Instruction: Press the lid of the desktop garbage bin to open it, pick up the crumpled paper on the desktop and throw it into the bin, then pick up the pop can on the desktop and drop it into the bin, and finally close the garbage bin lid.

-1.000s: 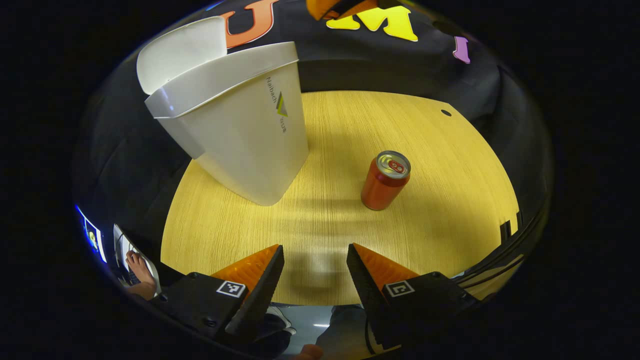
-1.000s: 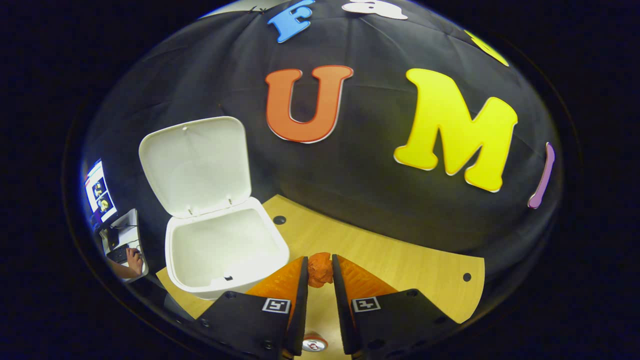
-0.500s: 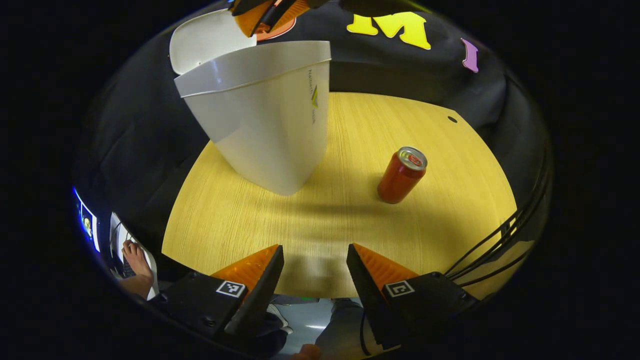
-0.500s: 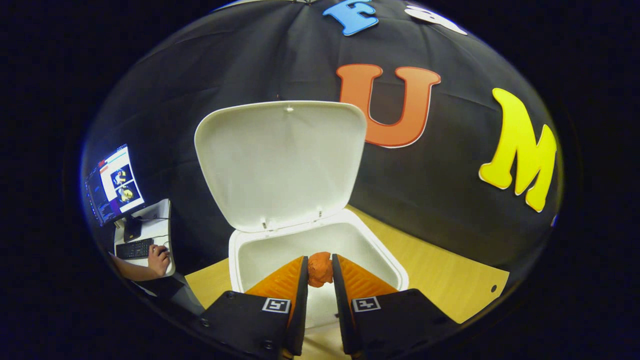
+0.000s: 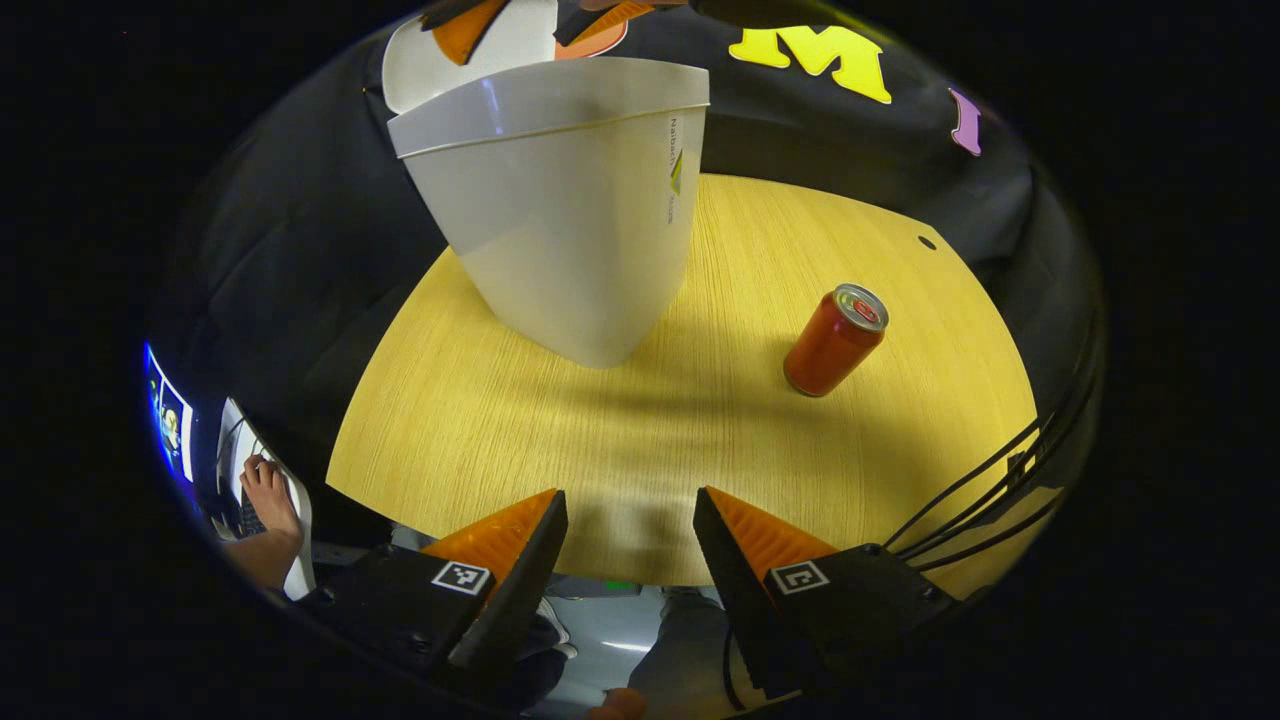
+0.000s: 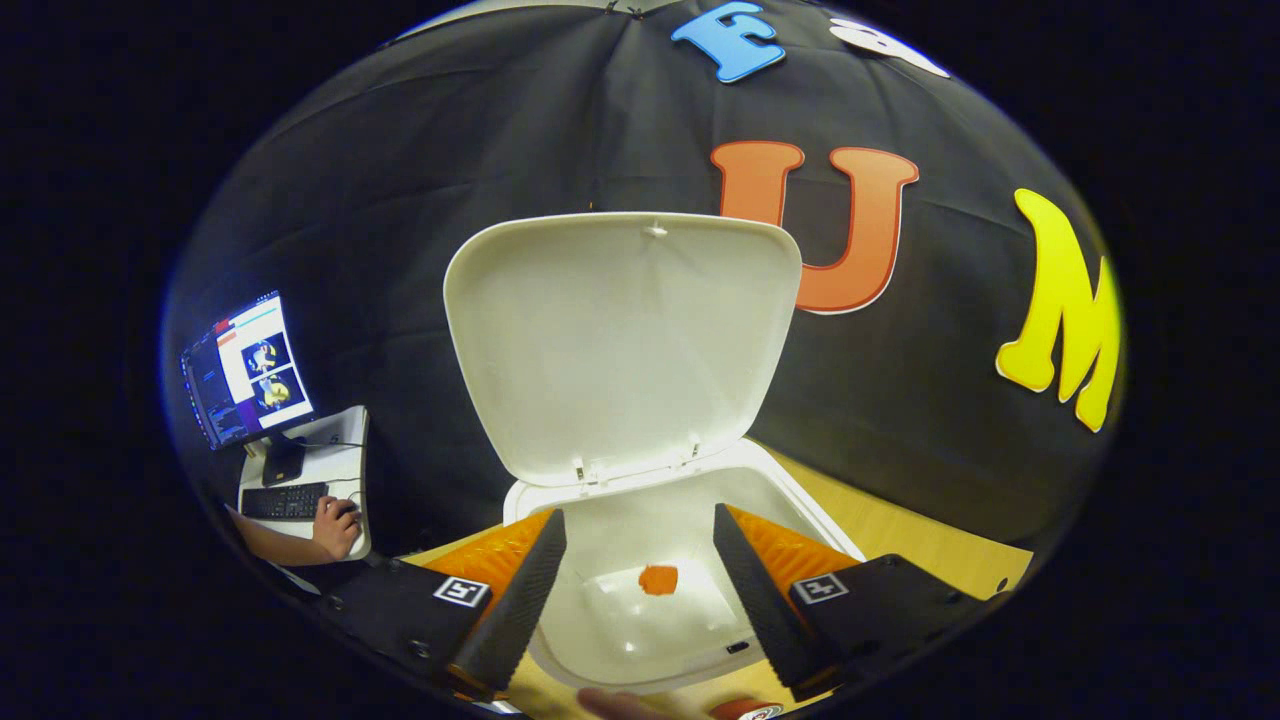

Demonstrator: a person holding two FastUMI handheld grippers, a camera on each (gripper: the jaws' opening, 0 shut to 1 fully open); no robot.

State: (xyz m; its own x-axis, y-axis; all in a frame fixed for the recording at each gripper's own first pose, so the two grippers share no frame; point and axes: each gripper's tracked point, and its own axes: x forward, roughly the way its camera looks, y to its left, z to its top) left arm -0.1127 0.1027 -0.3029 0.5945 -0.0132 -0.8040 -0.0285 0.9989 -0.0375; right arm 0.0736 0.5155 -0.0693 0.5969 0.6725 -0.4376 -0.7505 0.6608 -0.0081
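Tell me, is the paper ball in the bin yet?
Yes, it is in. The crumpled paper lies on the bottom of the open bin, below the right gripper, whose fingers are spread apart.

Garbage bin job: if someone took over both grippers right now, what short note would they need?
Right gripper: open, above the open garbage bin.
Left gripper: open, holding nothing, at the table's near edge.
Lid: up.
Crumpled paper: inside the bin.
Pop can: upright on the table, right of the bin.
Done: lid opened, paper binned.
Left: bin the can, close the lid.
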